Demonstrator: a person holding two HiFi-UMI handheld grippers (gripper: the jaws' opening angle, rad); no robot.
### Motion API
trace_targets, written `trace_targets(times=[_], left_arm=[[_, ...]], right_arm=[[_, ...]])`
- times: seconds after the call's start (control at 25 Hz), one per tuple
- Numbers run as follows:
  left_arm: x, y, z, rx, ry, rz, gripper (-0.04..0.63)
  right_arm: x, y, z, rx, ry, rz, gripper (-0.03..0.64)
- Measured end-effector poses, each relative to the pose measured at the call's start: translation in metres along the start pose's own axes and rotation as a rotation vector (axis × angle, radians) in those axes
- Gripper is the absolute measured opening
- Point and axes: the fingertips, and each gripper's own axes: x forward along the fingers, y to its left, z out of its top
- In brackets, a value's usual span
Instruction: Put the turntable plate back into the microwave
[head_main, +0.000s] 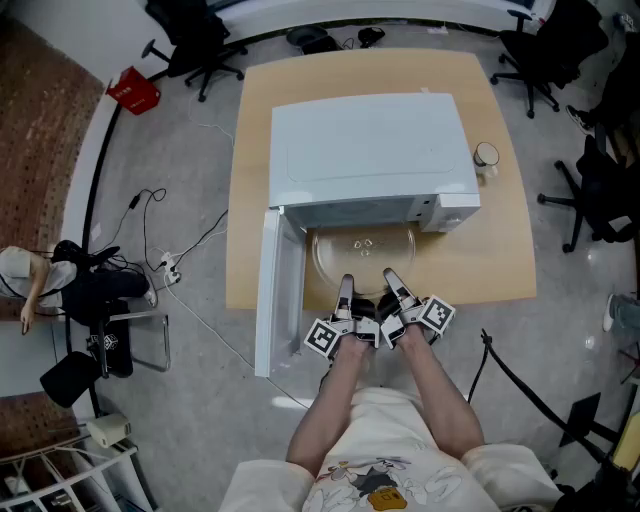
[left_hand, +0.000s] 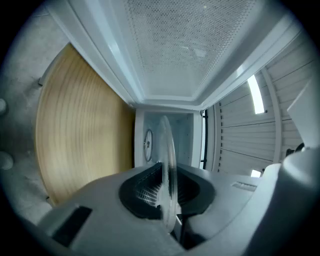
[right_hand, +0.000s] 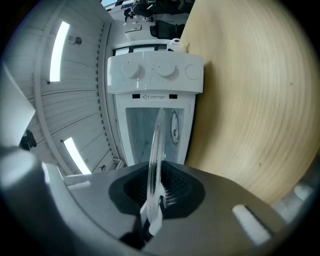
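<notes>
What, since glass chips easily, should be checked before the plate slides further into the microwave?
1. Microwave door swung open: ok.
2. Left gripper shut on the turntable plate rim: ok.
3. Right gripper shut on the same rim: ok.
4. Plate lined up with the cavity mouth: ok.
5. Cavity floor ready to seat it: cannot tell.
</notes>
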Motion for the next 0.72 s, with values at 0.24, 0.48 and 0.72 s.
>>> trace_targets(times=[0.24,0.48,0.72], left_arm=[[-0.01,-0.01,0.002,0.004,0.028,-0.008,0.025],[-0.013,-0.015,0.004,0.005,0.05,-0.031,0.025],[-0.01,-0.024,-0.008,0.014,0.076,-0.044,0.026]], right_arm=[[-0.008,0.009,-0.01,-0.015,-0.022,0.011,0.038],[-0.01,0.015,-0.015,-0.032,-0.045,0.016,0.038],[-0.018,0.021,-0.008,-0.031,-0.068,0.041,0.038]])
